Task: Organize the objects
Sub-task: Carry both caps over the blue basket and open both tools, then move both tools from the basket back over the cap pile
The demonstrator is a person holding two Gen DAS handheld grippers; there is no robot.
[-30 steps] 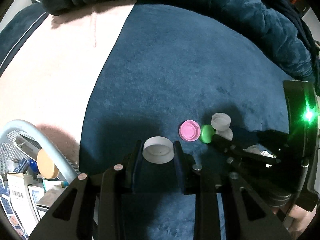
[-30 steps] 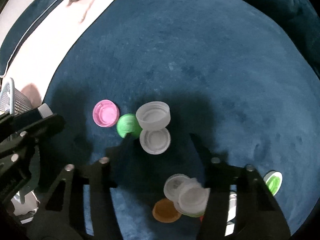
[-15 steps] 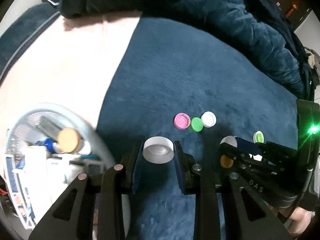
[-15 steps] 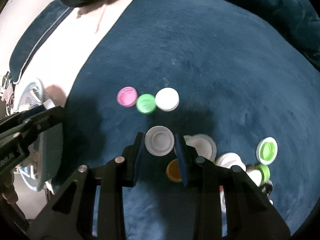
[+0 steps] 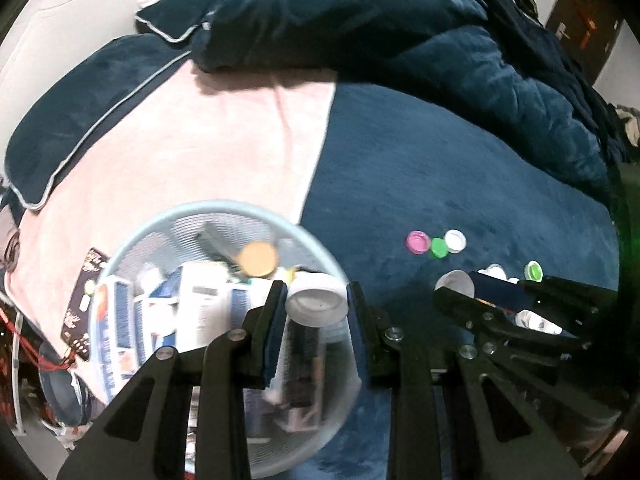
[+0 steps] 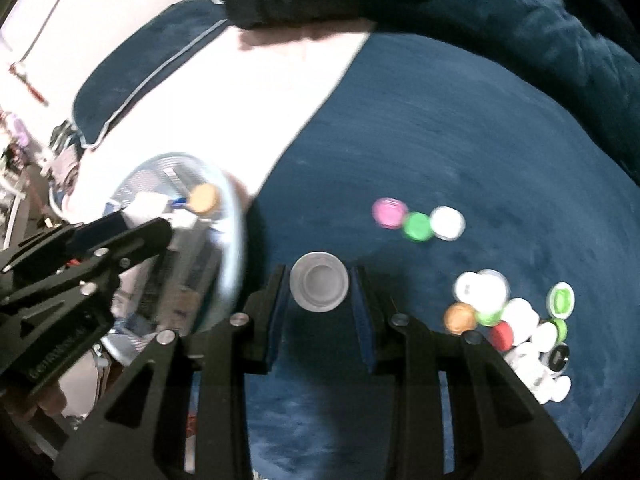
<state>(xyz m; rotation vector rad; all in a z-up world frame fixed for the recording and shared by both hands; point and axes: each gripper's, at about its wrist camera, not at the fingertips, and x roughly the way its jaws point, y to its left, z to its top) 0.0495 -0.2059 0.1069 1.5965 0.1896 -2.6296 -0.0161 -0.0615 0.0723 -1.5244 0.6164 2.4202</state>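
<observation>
My left gripper (image 5: 316, 304) is shut on a white bottle cap (image 5: 317, 305), held over the right part of a pale blue mesh basket (image 5: 168, 220). My right gripper (image 6: 320, 288) is shut on a second white cap (image 6: 319, 287), its hollow side facing the camera, above the dark blue blanket (image 6: 460, 128). In the left wrist view the right gripper (image 5: 464, 292) shows at the right. The left gripper (image 6: 140, 224) reaches in from the left of the right wrist view, over the basket (image 6: 236, 216). Pink (image 6: 388, 212), green (image 6: 417, 227) and white (image 6: 448, 222) caps lie in a row.
A heap of several loose caps (image 6: 516, 320) lies at the right on the blanket. The basket holds boxes (image 5: 200, 304) and an orange lid (image 5: 258, 259). A pink sheet (image 5: 192, 152) lies under the basket. A bunched dark quilt (image 5: 400, 24) lies at the back.
Both grippers rose and shifted left toward the basket. The right gripper closed on a white cap from the blanket. The left gripper kept its cap and now hangs over the basket.
</observation>
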